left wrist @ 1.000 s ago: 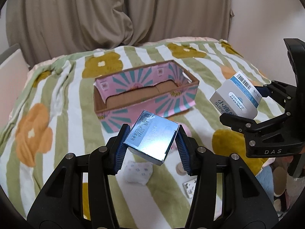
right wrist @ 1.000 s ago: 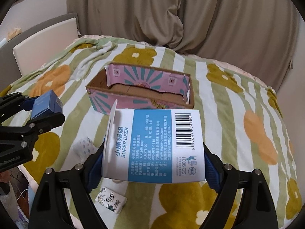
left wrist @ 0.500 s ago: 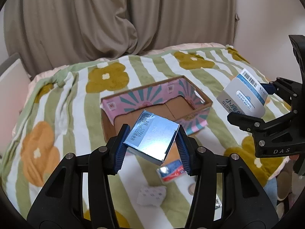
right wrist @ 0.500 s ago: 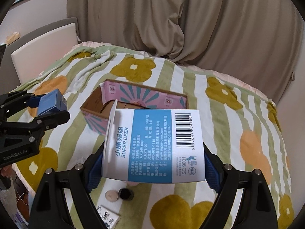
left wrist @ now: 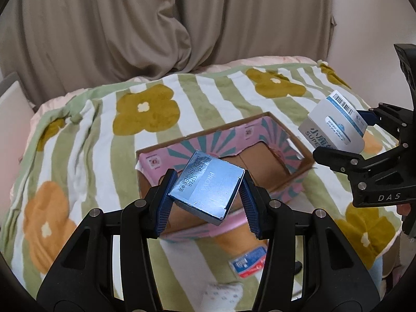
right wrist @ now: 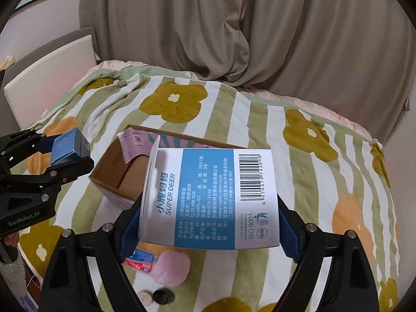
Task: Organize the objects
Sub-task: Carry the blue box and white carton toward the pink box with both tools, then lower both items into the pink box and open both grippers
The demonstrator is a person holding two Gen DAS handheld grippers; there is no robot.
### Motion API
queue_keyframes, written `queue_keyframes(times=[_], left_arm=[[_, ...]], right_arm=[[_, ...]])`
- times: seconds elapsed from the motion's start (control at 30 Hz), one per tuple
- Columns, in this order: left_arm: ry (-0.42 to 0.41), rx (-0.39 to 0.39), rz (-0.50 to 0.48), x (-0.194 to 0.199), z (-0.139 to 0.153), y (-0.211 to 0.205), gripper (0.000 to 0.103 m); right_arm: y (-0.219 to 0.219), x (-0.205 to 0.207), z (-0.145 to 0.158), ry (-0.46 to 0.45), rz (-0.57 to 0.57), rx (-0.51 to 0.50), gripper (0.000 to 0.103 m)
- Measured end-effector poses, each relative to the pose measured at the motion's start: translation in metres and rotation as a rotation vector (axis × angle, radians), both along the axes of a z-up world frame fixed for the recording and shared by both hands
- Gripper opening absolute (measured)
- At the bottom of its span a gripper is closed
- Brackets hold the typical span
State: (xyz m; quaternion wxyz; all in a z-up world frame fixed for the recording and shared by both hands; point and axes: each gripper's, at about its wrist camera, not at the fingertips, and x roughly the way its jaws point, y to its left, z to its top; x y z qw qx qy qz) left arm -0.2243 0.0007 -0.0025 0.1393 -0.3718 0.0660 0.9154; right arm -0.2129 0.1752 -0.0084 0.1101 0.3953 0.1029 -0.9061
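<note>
Transit toward the cardboard tray [left wrist: 299,145] continued over the last second: we carried both loads forward across the flowered blanket [left wrist: 85,140], and the tray, which had sat well ahead of both tools, now lay just beyond and below the fingertips. Left gripper [left wrist: 206,195] remained clamped on the small blue box [left wrist: 208,187], which sat skewed between the pads, one corner tipped down toward us, its tilt unchanged. Right gripper [right wrist: 208,215] remained clamped on the white-and-blue carton [right wrist: 208,197], held broadside with the barcode face up; its loose end flap stood out on the left side.

In the left view the blue box overlapped the tray's near wall, with the tray's brown floor showing ahead of it. In the right view the carton hid most of the tray, leaving only its left end visible.

Loose items lay below the tools, on our side of the tray: a red-and-blue packet [left wrist: 248,262], a pink pad [right wrist: 170,266], two small round pieces [right wrist: 156,296].

Judgement: neither box was yet deposited; both were close to release position, needing a short advance and descent.
</note>
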Motion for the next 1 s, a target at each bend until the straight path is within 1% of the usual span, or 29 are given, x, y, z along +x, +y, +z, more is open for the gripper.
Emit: queue_keyframes(times=[0.1, 0.3, 0.5, 0.6, 0.67, 0.73, 0.83, 1.0], left_arm=[[-0.02, 0.009, 0.009, -0.021, -0.01, -0.004, 0.045], [-0.055, 0.003, 0.025, -0.062, -0.031, -0.013, 0.045], [-0.086, 0.001, 0.036, -0.091, -0.049, -0.02, 0.045], [-0.118, 0.01, 0.031, -0.106, -0.061, -0.023, 0.045], [-0.143, 0.021, 0.031, -0.115, -0.07, -0.026, 0.045], [-0.167, 0.016, 0.029, -0.123, -0.08, -0.026, 0.045], [-0.198, -0.004, 0.03, -0.135, -0.095, -0.024, 0.045], [-0.25, 0.013, 0.028, -0.151, -0.116, -0.023, 0.045]], right_arm=[[-0.001, -0.018, -0.01, -0.021, -0.006, 0.006, 0.085], [-0.007, -0.053, -0.029, -0.066, -0.003, 0.009, 0.085], [-0.016, -0.081, -0.047, -0.104, 0.003, 0.021, 0.085], [-0.02, -0.095, -0.056, -0.123, 0.015, 0.013, 0.085], [-0.02, -0.103, -0.063, -0.152, 0.017, -0.002, 0.085], [-0.02, -0.11, -0.069, -0.173, 0.016, -0.008, 0.085], [-0.02, -0.122, -0.081, -0.207, 0.007, -0.006, 0.085], [-0.025, -0.135, -0.102, -0.26, 0.014, 0.007, 0.085]])
